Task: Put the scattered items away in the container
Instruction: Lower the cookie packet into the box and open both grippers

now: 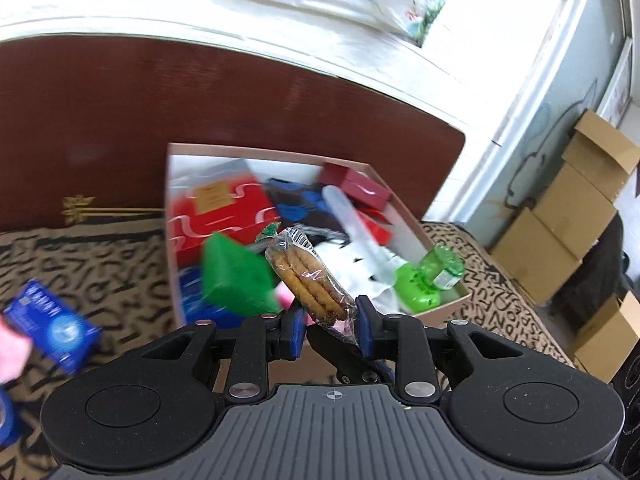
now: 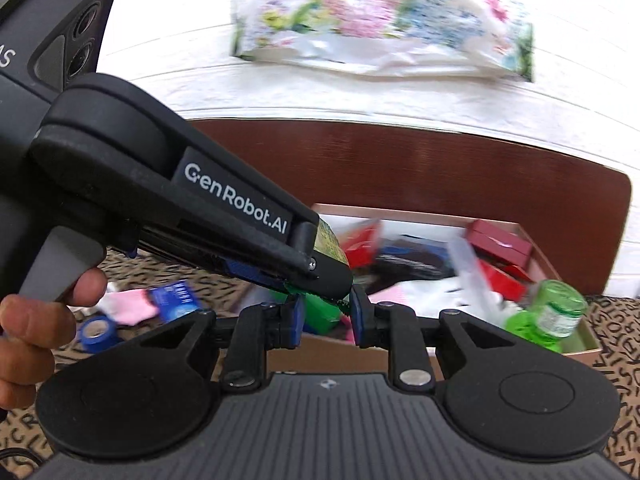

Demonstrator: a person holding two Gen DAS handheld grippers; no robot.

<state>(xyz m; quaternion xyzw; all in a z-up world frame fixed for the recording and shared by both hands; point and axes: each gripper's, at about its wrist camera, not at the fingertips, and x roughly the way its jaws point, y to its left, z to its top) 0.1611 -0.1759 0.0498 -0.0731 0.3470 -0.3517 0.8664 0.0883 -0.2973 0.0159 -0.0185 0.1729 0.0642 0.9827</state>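
My left gripper [image 1: 328,328] is shut on a clear packet of round biscuits [image 1: 308,276], held tilted in the air in front of the open cardboard box [image 1: 404,208]. My right gripper [image 2: 325,318] is shut on a green box [image 2: 320,312]; that green box [image 1: 236,276] also shows in the left wrist view, just left of the biscuits. Inside the cardboard box [image 2: 536,248] lie red boxes, dark blue items, a translucent stick and a green bottle [image 2: 556,314]. In the right wrist view the left gripper [image 2: 312,276] crosses from the upper left, a hand [image 2: 36,332] on its handle.
On the letter-patterned cloth left of the box lie a blue box [image 1: 52,324], a blue tape roll [image 2: 96,330] and a pink item [image 2: 132,306]. A brown board [image 1: 120,120] stands behind the box. Stacked cartons [image 1: 568,220] stand at the right, a floral bag [image 2: 380,28] lies behind.
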